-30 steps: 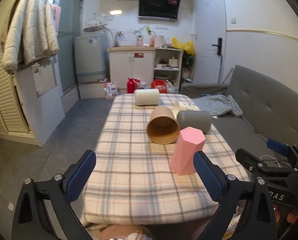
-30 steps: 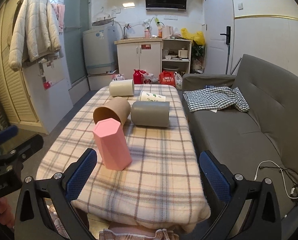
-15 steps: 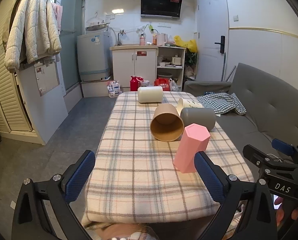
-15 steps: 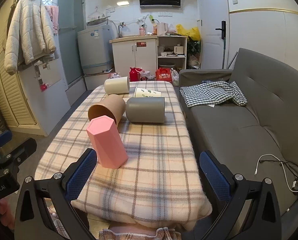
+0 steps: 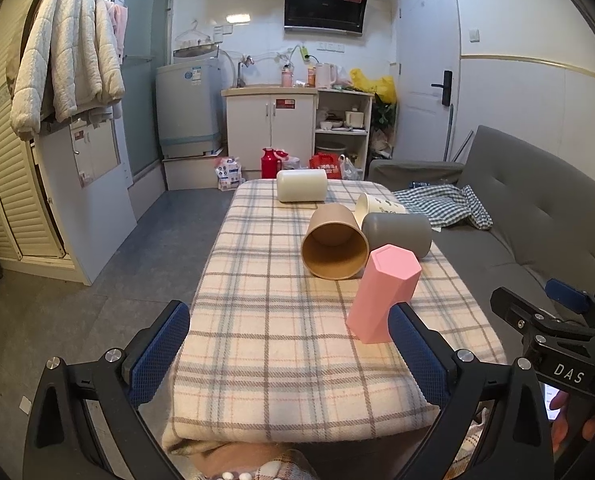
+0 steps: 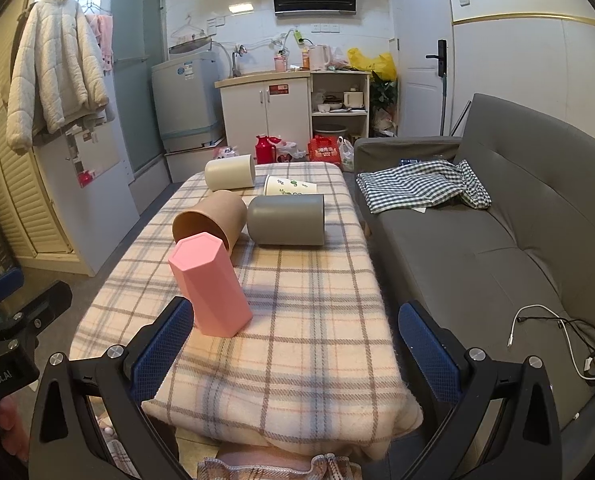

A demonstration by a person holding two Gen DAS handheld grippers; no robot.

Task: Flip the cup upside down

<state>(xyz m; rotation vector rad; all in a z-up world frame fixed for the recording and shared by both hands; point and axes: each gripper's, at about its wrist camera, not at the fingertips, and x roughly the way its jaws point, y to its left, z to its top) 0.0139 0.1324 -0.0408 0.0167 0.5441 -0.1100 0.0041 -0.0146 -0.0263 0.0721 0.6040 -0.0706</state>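
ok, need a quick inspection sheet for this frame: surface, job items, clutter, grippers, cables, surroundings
Surface: low table under a plaid blanket.
Job's things: pink hexagonal cup standing closed end up; brown paper cup, grey cylindrical cup, cream cylindrical cup and white printed paper cup all lie on their sides.
Clutter: nothing seen beyond the cups.
Grippers: left gripper open, empty; right gripper open, empty; both short of the cups.
Cables: white cable and a black one on the sofa seat.
Surroundings: grey sofa with checked cloth, kitchen cabinet, hanging white jacket.
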